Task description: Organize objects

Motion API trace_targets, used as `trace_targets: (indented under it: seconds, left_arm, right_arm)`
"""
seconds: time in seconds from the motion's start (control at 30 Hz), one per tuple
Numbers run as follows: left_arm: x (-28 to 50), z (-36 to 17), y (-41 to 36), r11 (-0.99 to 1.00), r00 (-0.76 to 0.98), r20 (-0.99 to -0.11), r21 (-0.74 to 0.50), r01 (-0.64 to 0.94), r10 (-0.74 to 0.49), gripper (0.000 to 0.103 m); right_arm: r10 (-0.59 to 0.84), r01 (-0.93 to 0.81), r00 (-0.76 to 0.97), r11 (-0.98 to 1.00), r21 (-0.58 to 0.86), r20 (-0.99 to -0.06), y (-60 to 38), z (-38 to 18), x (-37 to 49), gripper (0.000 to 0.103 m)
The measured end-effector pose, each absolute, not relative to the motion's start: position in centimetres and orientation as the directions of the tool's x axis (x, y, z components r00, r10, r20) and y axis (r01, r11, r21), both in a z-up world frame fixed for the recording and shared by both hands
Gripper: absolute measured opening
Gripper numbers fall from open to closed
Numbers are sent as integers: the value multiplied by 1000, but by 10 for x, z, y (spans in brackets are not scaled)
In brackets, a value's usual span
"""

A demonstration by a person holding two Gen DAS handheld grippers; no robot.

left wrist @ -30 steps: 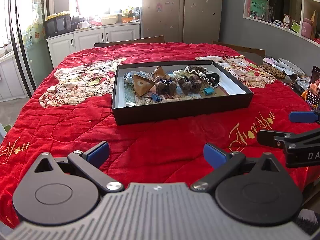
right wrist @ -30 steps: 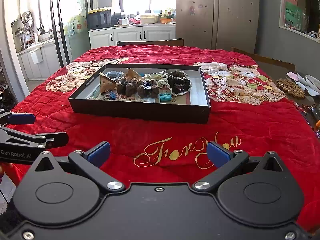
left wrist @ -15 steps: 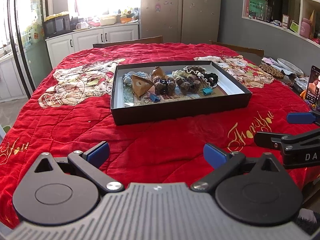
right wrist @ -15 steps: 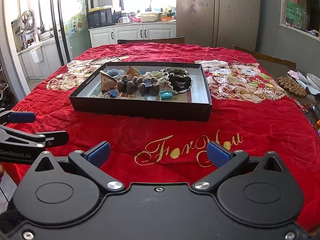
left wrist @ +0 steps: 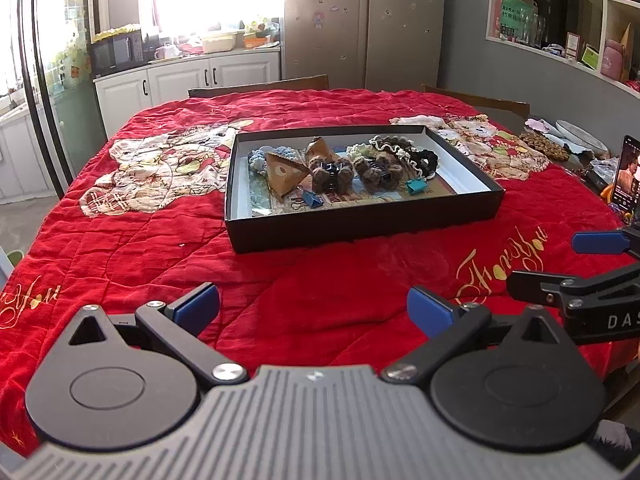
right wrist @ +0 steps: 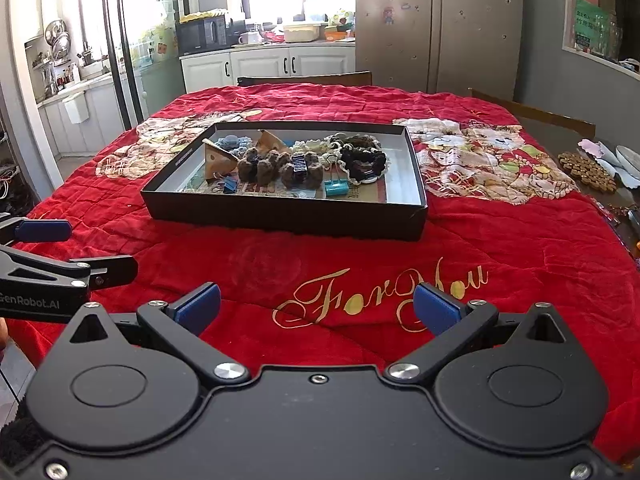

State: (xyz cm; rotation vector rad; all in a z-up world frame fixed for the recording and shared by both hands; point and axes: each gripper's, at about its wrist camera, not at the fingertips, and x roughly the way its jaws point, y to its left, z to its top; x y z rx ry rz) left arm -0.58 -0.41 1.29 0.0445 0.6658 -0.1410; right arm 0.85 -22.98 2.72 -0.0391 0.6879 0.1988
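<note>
Two hand-held grippers hover low over a table covered in a red quilted cloth [right wrist: 520, 248], both aimed at a shallow black box [left wrist: 360, 228] that sits ahead of them, well apart from either tool. The left gripper [left wrist: 313, 306] has its blue-padded fingers spread wide with nothing between them; the right gripper [right wrist: 317, 306] is likewise spread and empty. Inside the box lies a crowded jumble: brown fuzzy hair clips [right wrist: 276, 170], a black scrunchie [right wrist: 364, 160], a cream frilly scrunchie [left wrist: 394, 145], a teal binder clip [right wrist: 335, 187], a blue binder clip [left wrist: 311, 200], a tan paper pyramid [left wrist: 286, 174] and a pale blue knitted piece [right wrist: 230, 142]. The items touch and overlap, so a likely failure is pinching two at once, or a frilly scrunchie snagging a neighbour and dragging it out. The small binder clips lie flat and may slip from wide pads. The box looks light, so a push against its wall could slide it on the cloth, whose folds might also catch a low fingertip
</note>
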Motion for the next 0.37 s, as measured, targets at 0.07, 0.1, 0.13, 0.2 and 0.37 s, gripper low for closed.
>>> trace_targets:
  seconds: [0.07, 0.1, 0.13, 0.2, 0.37]
  left_arm:
    - [-6, 13, -5, 989, 778, -618, 3, 146, -113, 103]
    - [-6, 13, -5, 989, 779, -616, 6, 148, -113, 103]
    - [-7, 13, -6, 988, 781, -614, 9, 151, -114, 103]
    - [-8, 14, -8, 987, 787, -606, 20, 159, -114, 103]
    - [-12, 16, -10, 983, 805, -580, 33, 179, -128, 103]
  right_arm:
    - [171, -196, 754, 980, 30, -634, -230, 27, 9, 103]
    - [170, -196, 754, 980, 29, -634, -230, 27, 9, 103]
    - [169, -195, 754, 980, 30, -634, -230, 27, 9, 103]
    - [171, -195, 754, 980, 32, -635, -230, 27, 9, 103]
    - [175, -200, 751, 979, 34, -637, -230, 26, 9, 103]
